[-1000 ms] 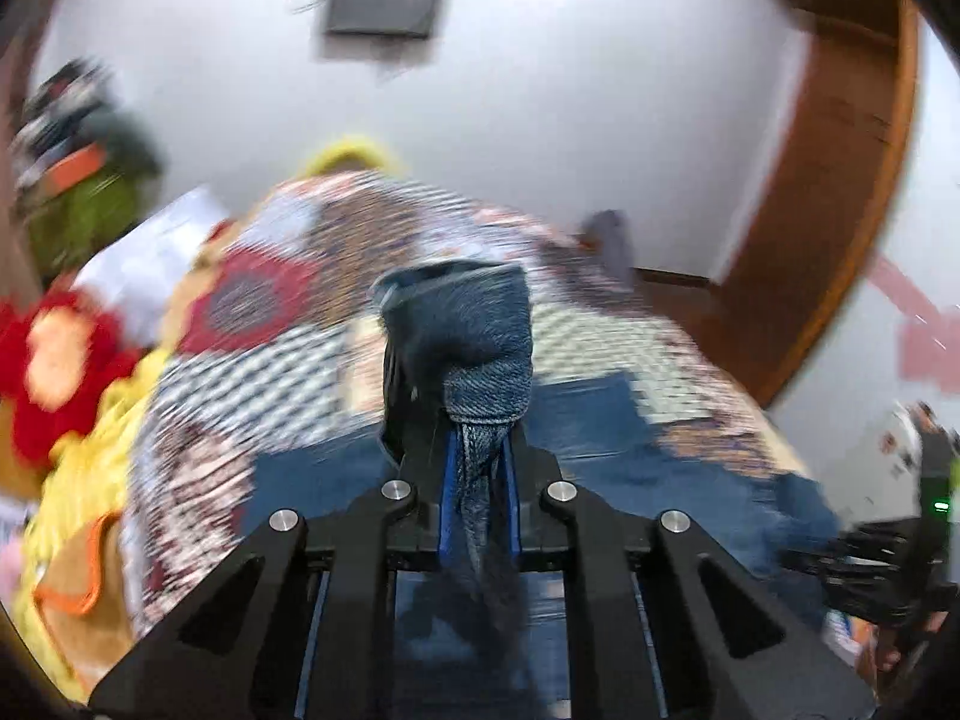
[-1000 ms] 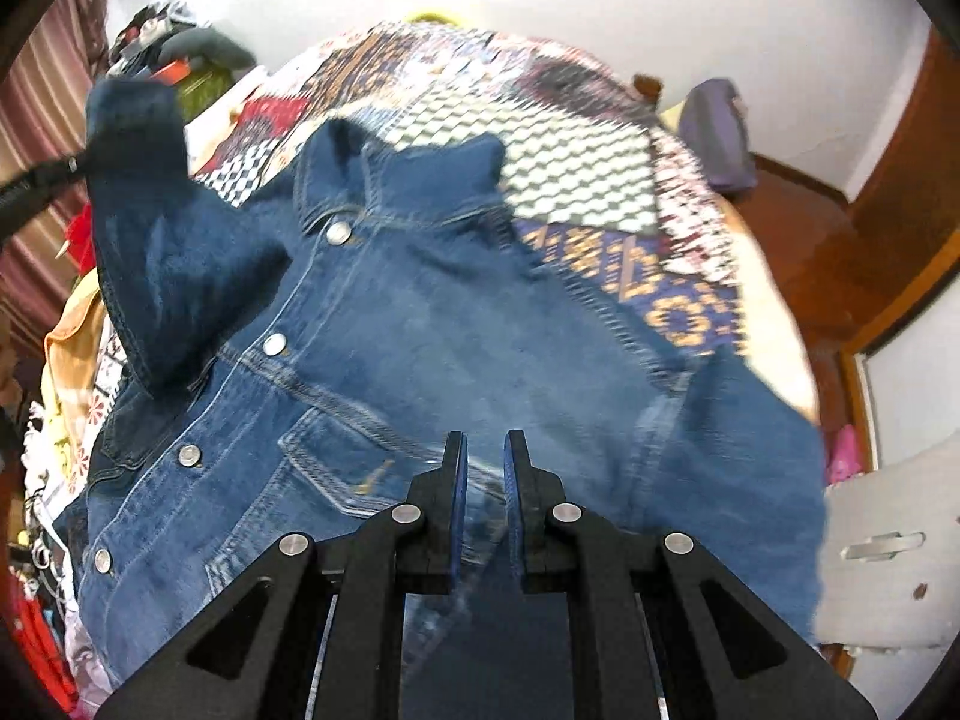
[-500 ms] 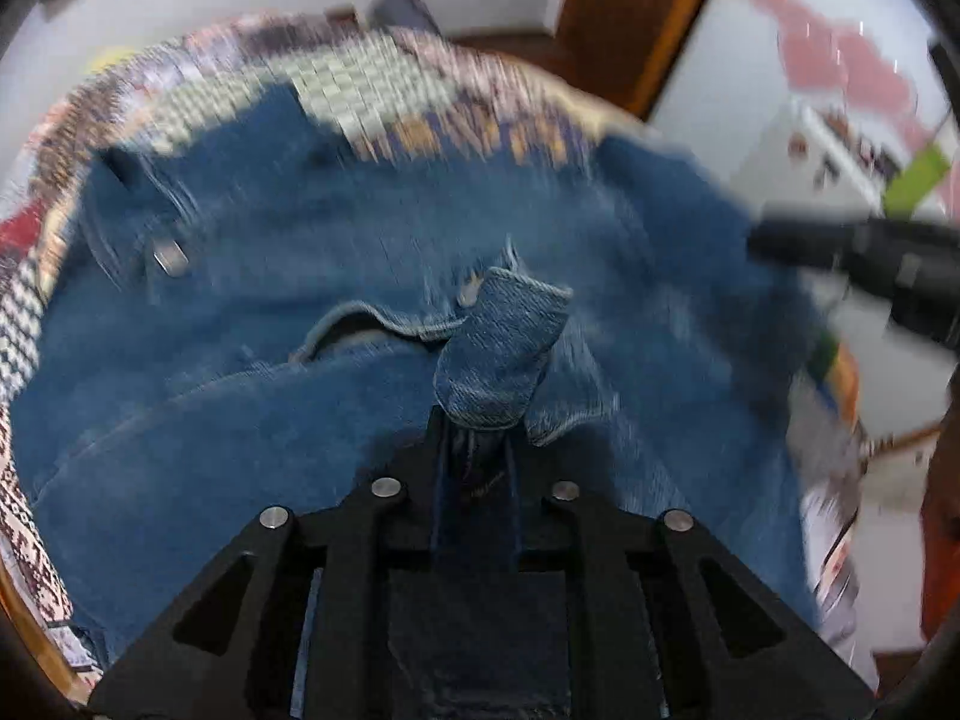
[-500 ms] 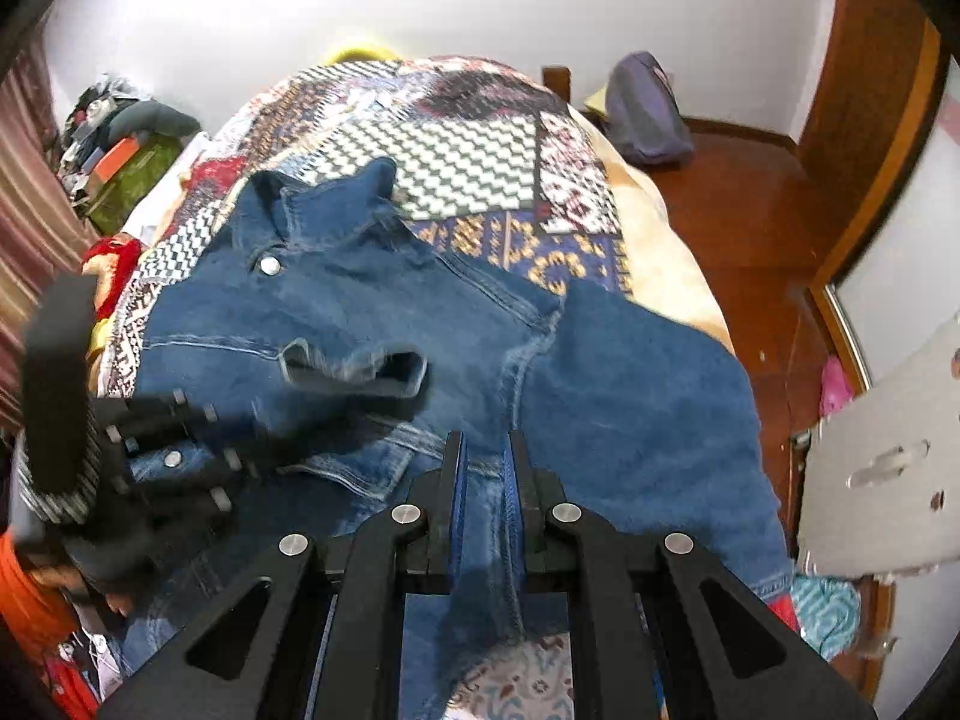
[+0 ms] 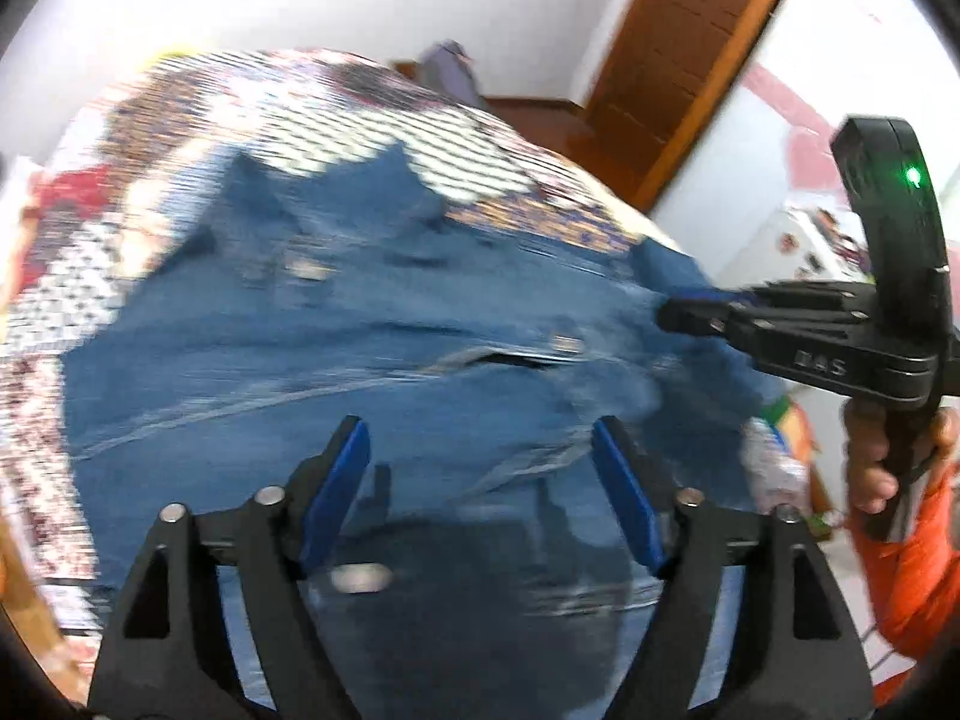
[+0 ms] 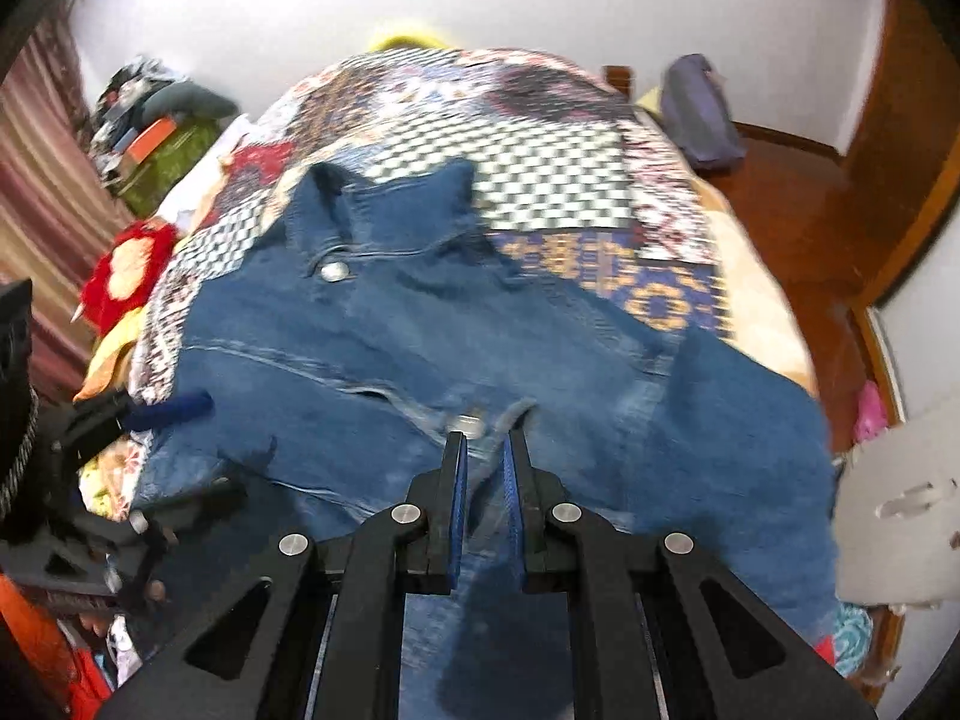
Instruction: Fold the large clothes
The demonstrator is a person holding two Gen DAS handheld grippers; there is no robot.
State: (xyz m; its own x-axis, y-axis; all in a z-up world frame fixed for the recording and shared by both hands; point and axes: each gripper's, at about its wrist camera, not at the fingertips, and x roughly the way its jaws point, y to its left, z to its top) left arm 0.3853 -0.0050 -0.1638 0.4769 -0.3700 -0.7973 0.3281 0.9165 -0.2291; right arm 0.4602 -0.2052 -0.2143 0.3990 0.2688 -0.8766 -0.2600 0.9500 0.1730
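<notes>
The left gripper [image 5: 480,438], black with blue pads, hangs over the front of a dark blue denim jacket [image 5: 336,360]; its jaws are opening, wide apart, with nothing between the pads but the cloth lying below them. The jacket lies spread on a bed under a patchwork quilt [image 6: 540,138] of checked, red and orange squares, collar [image 6: 384,198] toward the far wall, its metal buttons facing up, one sleeve folded across the chest. The right gripper [image 6: 483,450], the same black tool, has its jaws drawn together; a fold of denim near the jacket's lower front sits between the blue pads, though blur makes the grip itself hard to confirm. In the left wrist view this tool reaches in from the right, held by a hand [image 5: 882,456] with an orange sleeve [image 5: 918,576]. A grey bag [image 6: 699,114] sits on the wooden floor [image 6: 804,198] beside the bed.
</notes>
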